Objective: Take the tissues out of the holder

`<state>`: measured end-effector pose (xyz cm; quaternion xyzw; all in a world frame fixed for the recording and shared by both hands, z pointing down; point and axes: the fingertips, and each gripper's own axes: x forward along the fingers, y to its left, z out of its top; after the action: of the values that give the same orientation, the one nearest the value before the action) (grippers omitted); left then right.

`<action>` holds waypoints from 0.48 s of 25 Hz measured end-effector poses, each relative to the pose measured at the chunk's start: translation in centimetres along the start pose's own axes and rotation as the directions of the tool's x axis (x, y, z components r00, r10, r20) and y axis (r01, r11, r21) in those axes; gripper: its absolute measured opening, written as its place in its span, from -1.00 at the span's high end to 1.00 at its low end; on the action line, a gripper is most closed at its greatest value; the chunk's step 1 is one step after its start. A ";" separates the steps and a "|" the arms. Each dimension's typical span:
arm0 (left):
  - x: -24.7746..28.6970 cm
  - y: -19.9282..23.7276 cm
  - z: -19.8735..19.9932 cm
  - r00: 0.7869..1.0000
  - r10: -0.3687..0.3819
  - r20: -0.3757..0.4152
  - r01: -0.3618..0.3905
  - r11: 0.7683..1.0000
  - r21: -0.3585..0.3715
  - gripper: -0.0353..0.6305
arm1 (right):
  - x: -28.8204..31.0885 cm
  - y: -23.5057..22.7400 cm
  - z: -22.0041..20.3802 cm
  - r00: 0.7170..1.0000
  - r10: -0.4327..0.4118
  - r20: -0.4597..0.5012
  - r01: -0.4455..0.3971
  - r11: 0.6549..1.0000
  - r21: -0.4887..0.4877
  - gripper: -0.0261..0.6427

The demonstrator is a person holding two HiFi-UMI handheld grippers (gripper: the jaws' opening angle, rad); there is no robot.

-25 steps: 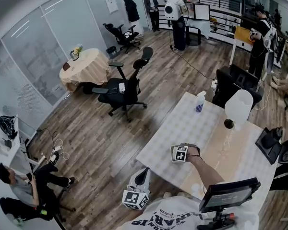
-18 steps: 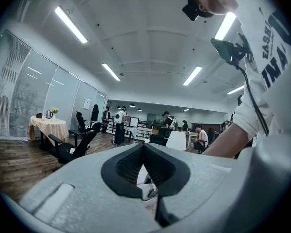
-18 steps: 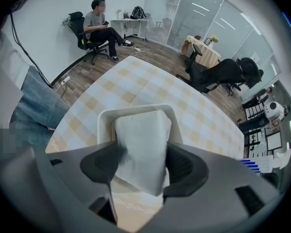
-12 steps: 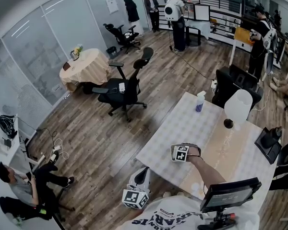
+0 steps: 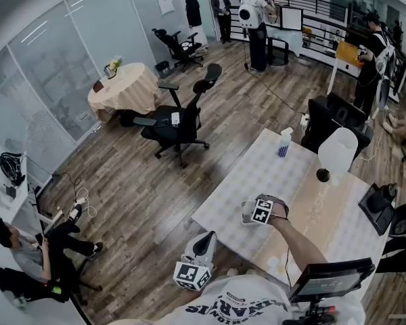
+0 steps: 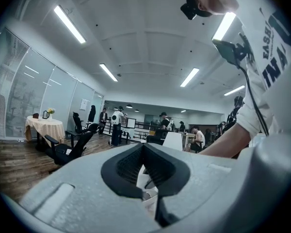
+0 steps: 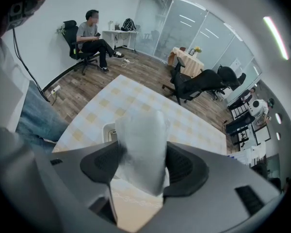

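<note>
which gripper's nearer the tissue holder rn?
Right. The right gripper is above the holder, shut on a tissue; the left gripper is off the table edge.

Tissue (image 7: 143, 149) over holder (image 7: 108, 132) on table (image 7: 136, 98)

Table (image 5: 247, 181): white cloth with a pale yellow check.
Runner (image 5: 317, 215), on the table: tan, with faint white tracery along its edge.
Tissue (image 7: 140, 130): white.
Right gripper (image 7: 143, 152): grey body, black pads.
Spray bottle (image 5: 282, 145), at the table's far edge: blue body, white top.
Floor (image 5: 135, 195), around the table: brown wood planks.
Office chair (image 5: 179, 124), beyond the table: black.
</note>
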<state>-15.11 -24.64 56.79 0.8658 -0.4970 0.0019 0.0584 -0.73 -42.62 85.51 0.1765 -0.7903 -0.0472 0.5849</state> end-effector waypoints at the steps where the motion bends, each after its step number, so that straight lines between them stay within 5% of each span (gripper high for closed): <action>1: 0.1 -0.2 0.1 1.000 -0.005 0.002 0.005 1.000 0.002 0.88 | -1.0 -0.4 0.3 1.000 -0.016 0.018 0.016 1.000 0.004 0.08; 12: 1.4 -2.3 0.7 0.997 -0.081 0.013 0.080 0.997 0.020 0.88 | -12.3 -2.5 3.2 0.969 -0.169 0.180 0.156 0.984 0.086 0.08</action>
<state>-12.49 -24.76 55.91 0.8856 -0.4621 -0.0016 0.0468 -0.05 -41.24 72.68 0.2561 -0.8256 -0.0831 0.4959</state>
